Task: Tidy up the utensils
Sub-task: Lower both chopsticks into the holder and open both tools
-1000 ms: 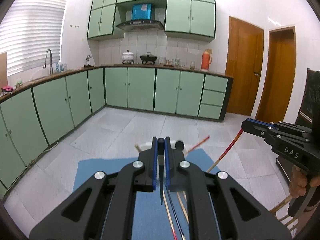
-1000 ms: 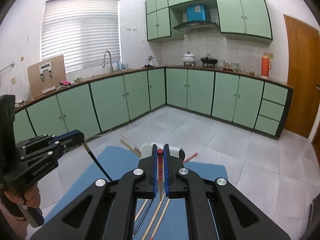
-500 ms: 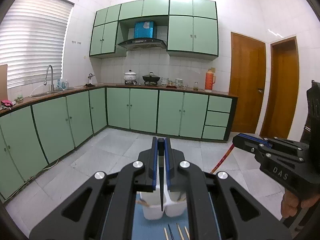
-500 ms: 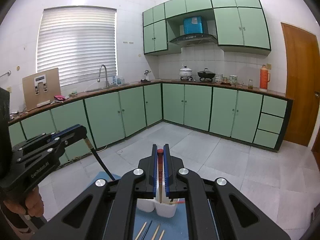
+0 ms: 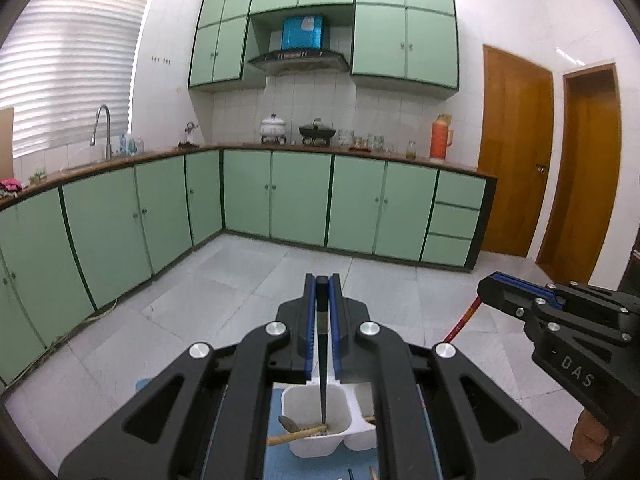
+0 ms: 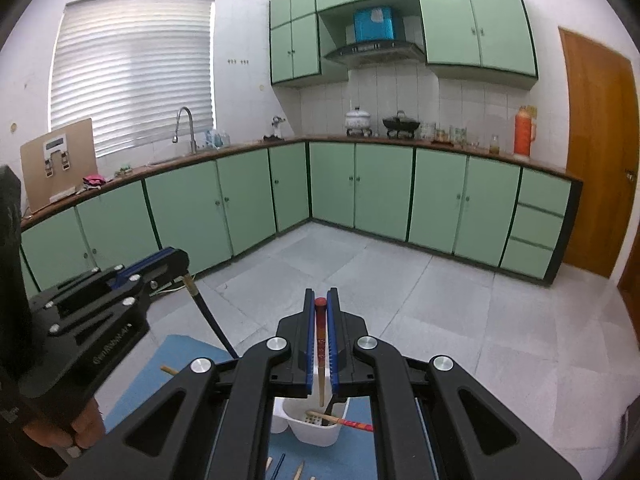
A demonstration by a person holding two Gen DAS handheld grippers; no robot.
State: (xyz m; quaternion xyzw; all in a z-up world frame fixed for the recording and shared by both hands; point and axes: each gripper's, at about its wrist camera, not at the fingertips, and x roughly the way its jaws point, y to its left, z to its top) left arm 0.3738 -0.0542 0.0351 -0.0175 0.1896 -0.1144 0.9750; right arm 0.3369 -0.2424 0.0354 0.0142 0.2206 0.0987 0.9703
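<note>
My left gripper (image 5: 321,280) is shut on a black chopstick (image 5: 322,372) whose tip hangs down into the left compartment of a white utensil holder (image 5: 296,400). A wooden utensil (image 5: 298,434) leans in that compartment. My right gripper (image 6: 321,296) is shut on a red chopstick (image 6: 320,344), its tip just over the same holder (image 6: 316,434), where a red-ended chopstick (image 6: 352,423) rests. In the left wrist view the right gripper (image 5: 486,288) is off to the right. In the right wrist view the left gripper (image 6: 180,256) is off to the left.
The holder stands on a blue mat (image 6: 180,350) laid on the grey tiled floor (image 6: 440,300). Loose chopsticks (image 6: 280,465) lie on the mat in front of the holder, and one wooden stick (image 6: 170,369) lies at its left. Green cabinets (image 5: 300,196) line the far walls.
Both grippers have moved forward over the mat with their chopsticks. The white holder has come into view beneath them, and the loose chopsticks have slipped to the bottom edge.
</note>
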